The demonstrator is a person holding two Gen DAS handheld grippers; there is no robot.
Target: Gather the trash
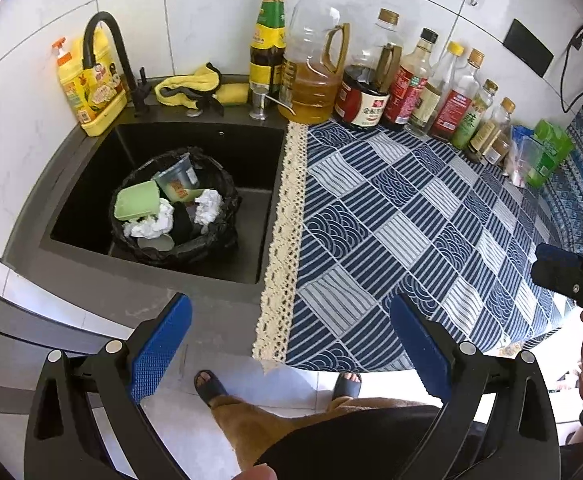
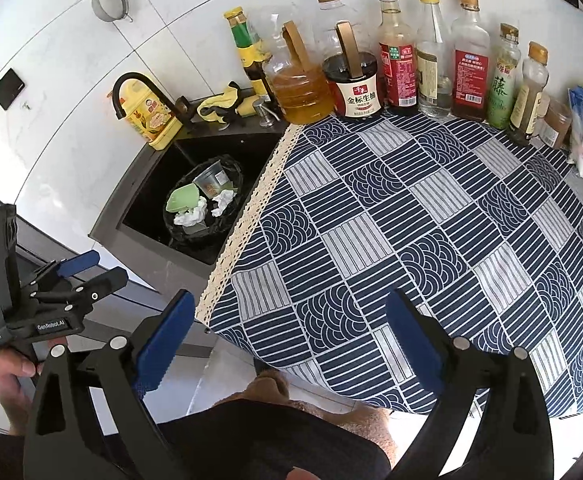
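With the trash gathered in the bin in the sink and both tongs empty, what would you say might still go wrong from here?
1. The black bag-lined bin looks full: the green plastic lid and crumpled white tissues sit near its rim and might spill if it is lifted or tilted.
2. The glass condiment bottles stand packed along the wall; a wide-open right tongs swinging near could topple one.
3. The blue patterned cloth overhangs the counter edge; snagging it with the left tongs would drag the bottles.

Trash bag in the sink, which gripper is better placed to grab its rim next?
Probably left: the left gripper faces the trash bag directly; the right gripper hangs over the tablecloth.
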